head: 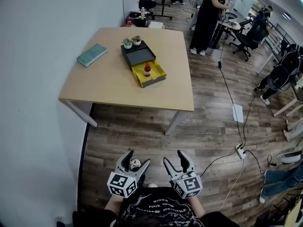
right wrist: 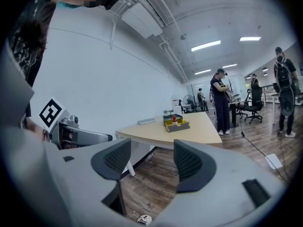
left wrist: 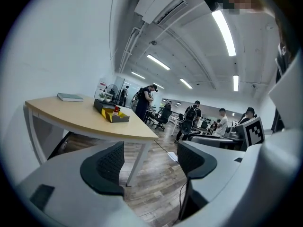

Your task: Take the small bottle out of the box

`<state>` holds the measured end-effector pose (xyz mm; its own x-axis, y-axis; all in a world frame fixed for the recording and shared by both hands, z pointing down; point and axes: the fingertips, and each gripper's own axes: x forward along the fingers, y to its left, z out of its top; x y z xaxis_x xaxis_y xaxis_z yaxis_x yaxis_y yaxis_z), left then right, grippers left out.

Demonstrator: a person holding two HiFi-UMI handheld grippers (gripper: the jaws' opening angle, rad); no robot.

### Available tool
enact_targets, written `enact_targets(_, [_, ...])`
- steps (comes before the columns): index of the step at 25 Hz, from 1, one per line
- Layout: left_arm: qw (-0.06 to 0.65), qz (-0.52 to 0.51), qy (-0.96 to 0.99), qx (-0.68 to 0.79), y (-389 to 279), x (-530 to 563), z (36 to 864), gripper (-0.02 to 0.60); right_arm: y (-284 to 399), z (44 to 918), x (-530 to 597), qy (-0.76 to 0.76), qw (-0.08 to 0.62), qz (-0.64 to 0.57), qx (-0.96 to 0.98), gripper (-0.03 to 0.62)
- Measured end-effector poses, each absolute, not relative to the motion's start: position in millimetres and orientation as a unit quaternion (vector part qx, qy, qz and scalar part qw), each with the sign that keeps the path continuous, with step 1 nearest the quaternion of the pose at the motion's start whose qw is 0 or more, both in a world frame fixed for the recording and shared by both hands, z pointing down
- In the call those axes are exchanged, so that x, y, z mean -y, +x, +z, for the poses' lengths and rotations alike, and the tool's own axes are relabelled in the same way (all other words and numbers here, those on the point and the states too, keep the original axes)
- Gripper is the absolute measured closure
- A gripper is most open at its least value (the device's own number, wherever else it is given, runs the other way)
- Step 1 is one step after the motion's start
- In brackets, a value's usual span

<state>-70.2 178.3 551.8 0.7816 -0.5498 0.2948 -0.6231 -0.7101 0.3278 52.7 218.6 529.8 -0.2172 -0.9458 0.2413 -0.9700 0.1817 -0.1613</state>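
Book: a teal book [head: 92, 54] lies flat on the far left part of the table, well apart from the box.
Table: the light wood table [head: 109, 86] stands against the left wall, far from you across bare floor.
Left gripper: you hold your left gripper [head: 136, 158] low and close to your body. In the left gripper view [left wrist: 149, 160] its jaws stand spread wide, and the dark pads [left wrist: 106, 167] touch nothing, with only floor and a table leg in the gap.
Plants: two small potted plants [head: 131, 41] sit at the far end of the box.
Box: the box [head: 138, 56] lies near the middle of the table, its far half black and its near half yellow. It also shows small in the left gripper view [left wrist: 111, 113] and the right gripper view [right wrist: 176, 124].
Small bottle: the small bottle [head: 147, 69] stands upright in the yellow near half of the box, out of reach of both tools. At this range you cannot tell whether it touches the box wall.
Right gripper: your right gripper [head: 174, 157] hangs just beside the left one. In its own view [right wrist: 151, 162] the jaws stand well apart and grip nothing.
Person: a person in black [head: 208, 13] stands beyond the table's far right corner.
Cable: a black cable [head: 232, 98] runs along the floor on the right.
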Motion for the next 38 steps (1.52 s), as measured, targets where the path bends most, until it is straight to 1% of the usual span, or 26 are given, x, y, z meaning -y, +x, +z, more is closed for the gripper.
enact_targets(4, [0.219,0.068,0.922,0.312,-71.0,-134.8,549.8,0.222,50.7,527.8,-179.1,0.639,0.043,0.133,0.757,0.299])
enact_targets(9, [0.196,0.074,0.932,0.295,-74.5,-85.9,544.6,0.222,40.4,524.8,-138.1,0.649,0.05,0.132,0.747,0.299])
enact_targets(14, [0.197,0.062,0.936,0.284,-83.9,-38.2,547.1,0.222,27.6,529.4,-99.8,0.661,0.054,0.133,0.737,0.299])
enact_targets(27, [0.188,0.078,0.942,0.266,-97.1,25.5,553.4,0.222,5.3,535.5,-34.2,0.668,0.036,0.138,0.73,0.299])
enact_targets(31, [0.193,0.087,0.938,0.273,-97.5,40.4,560.7,0.222,10.3,540.2,-14.5,0.668,0.036,0.138,0.731,0.299])
enact_targets(34, [0.21,0.102,0.935,0.268,-93.2,48.8,575.5,0.224,18.6,543.3,4.9,0.664,0.034,0.141,0.734,0.299])
enact_targets(38, [0.217,0.095,0.927,0.291,-85.2,70.9,579.7,0.224,34.7,545.8,35.5,0.65,0.029,0.144,0.745,0.299])
